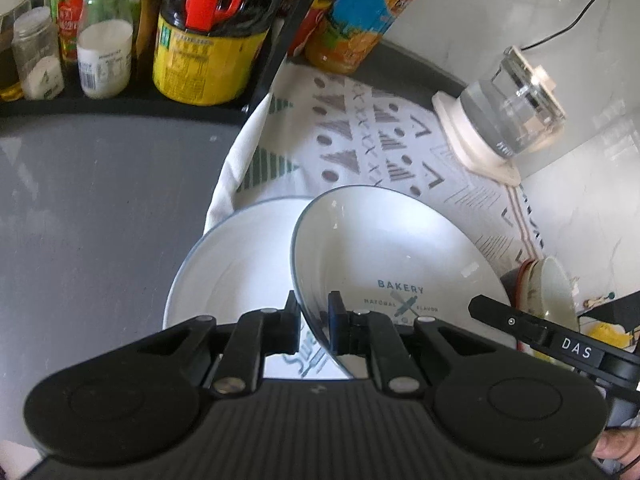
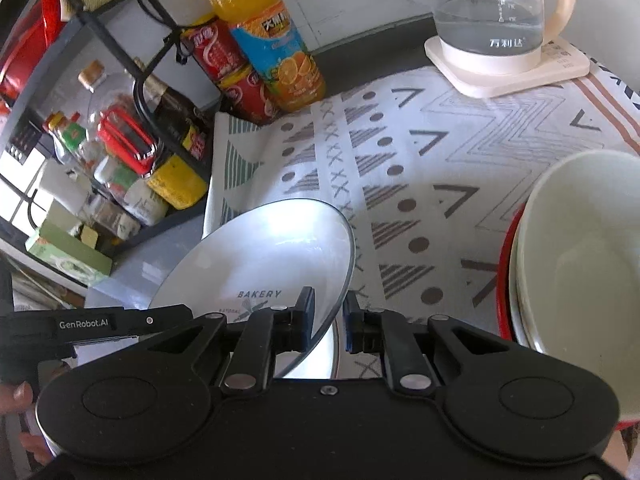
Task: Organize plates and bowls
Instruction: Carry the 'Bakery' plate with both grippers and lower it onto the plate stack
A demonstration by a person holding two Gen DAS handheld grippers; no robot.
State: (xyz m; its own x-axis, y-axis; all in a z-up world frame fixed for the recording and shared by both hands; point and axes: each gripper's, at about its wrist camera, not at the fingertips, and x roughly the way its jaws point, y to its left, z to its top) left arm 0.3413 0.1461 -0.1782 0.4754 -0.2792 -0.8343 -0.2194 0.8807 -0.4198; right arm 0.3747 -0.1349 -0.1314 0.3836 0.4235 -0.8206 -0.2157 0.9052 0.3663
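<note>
Patterned cloth (image 2: 440, 184); both grippers (image 1: 313, 320) (image 2: 329, 320) pinch glossy round plate (image 1: 384, 248) (image 2: 264, 256).

Bright daylight, glare on plate (image 2: 280, 236); fisheye edges warped, perhaps blurred.

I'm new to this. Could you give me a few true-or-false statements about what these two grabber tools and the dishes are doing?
1. Both the left gripper and the right gripper pinch the rim of the tilted white BAKERY plate. True.
2. That plate lies flat on the patterned cloth. False: it is tilted, above a second white plate.
3. The glass kettle holds water. True.
4. The pale bowl is upside down. False: its opening shows.
</note>
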